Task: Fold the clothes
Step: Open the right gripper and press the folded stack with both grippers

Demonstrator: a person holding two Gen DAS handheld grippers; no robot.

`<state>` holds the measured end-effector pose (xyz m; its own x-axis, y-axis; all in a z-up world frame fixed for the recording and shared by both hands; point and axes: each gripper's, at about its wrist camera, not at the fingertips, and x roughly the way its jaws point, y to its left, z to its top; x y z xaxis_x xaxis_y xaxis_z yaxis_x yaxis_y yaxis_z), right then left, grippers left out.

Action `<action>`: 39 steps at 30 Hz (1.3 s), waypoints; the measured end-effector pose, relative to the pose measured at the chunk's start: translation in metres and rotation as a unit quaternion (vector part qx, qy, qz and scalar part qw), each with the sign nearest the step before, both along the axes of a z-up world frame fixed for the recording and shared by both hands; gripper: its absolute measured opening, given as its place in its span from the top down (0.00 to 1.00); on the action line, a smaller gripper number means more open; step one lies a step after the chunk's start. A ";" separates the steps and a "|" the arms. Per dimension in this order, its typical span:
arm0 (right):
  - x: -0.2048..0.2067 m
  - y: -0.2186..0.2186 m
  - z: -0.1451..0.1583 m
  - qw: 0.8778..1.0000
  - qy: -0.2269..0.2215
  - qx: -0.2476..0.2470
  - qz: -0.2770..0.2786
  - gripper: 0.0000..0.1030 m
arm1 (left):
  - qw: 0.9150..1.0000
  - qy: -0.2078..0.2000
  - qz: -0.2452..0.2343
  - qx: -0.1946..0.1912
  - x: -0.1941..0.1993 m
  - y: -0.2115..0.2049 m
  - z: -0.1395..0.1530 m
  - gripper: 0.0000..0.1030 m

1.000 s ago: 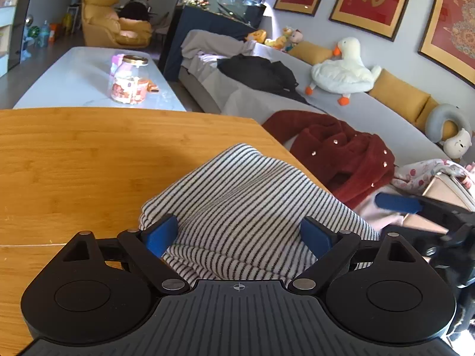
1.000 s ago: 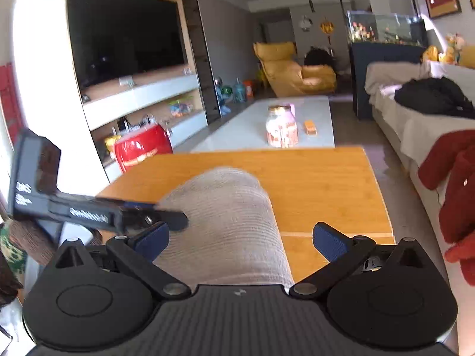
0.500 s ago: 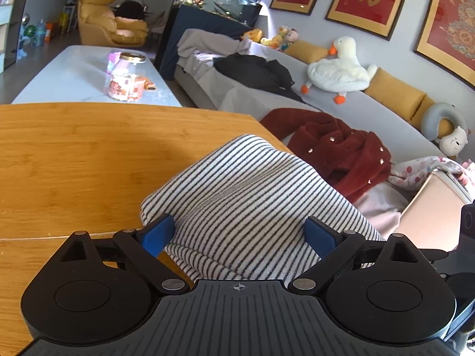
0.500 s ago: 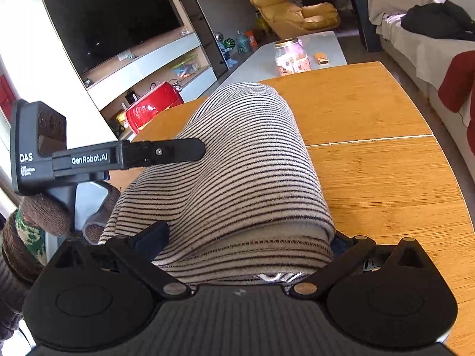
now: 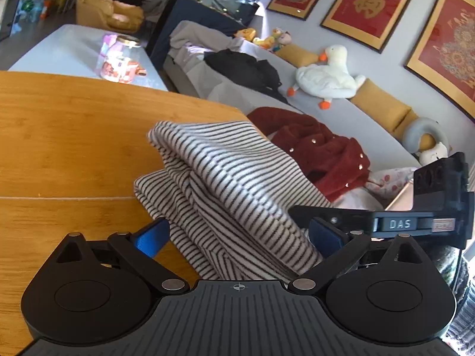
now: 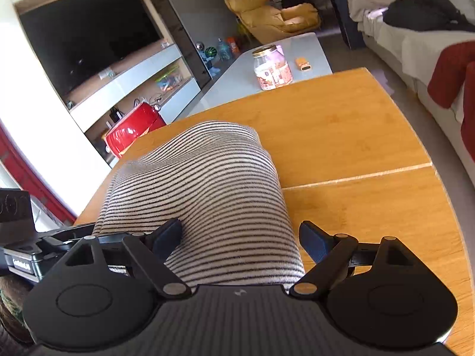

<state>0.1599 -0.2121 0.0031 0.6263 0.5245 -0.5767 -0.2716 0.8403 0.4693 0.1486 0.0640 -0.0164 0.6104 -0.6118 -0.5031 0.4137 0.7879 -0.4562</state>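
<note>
A wooden bench (image 5: 74,136) with a warm bamboo grain and one pale seam line is carrying the striped garment (image 5: 225,184), a soft knit in thin black-and-white stripes, lying in a thick folded bundle near the bench's edge beside the grey sofa (image 5: 341,118). A fuzzy dark-red coat (image 5: 320,148) is lying on that sofa.

The left claw (image 5: 237,234) is pointing downward over the bundle; its jaws are opening, with the garment lying between the blue pads (image 5: 151,235) but unpressed. The right claw (image 6: 240,237) is tilting down over the same garment (image 6: 202,184) from the other side; its jaws are closing, the cloth bulging between them, and the left pad is resting against the fabric while the right one stands clear.

The right claw's body, seen from the left wrist, is showing the letters "DAS" (image 5: 399,224).
</note>
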 end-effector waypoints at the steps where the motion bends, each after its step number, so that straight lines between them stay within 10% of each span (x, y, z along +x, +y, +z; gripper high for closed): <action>1: -0.002 -0.001 -0.002 1.000 0.002 0.014 -0.005 0.15 | 1.000 0.008 0.001 0.000 0.000 0.002 0.002 0.01; 20: -0.007 0.020 0.033 0.998 -0.058 -0.001 -0.003 0.11 | 0.998 0.035 0.048 0.000 -0.032 0.050 0.010 0.01; 33: 0.066 0.048 0.005 0.994 0.065 0.047 0.079 0.11 | 0.999 0.023 -0.001 0.034 -0.059 0.026 -0.003 0.03; 39: 0.050 0.069 0.047 0.985 -0.024 0.074 0.152 0.51 | 0.999 0.013 0.002 0.042 -0.062 0.028 -0.007 0.07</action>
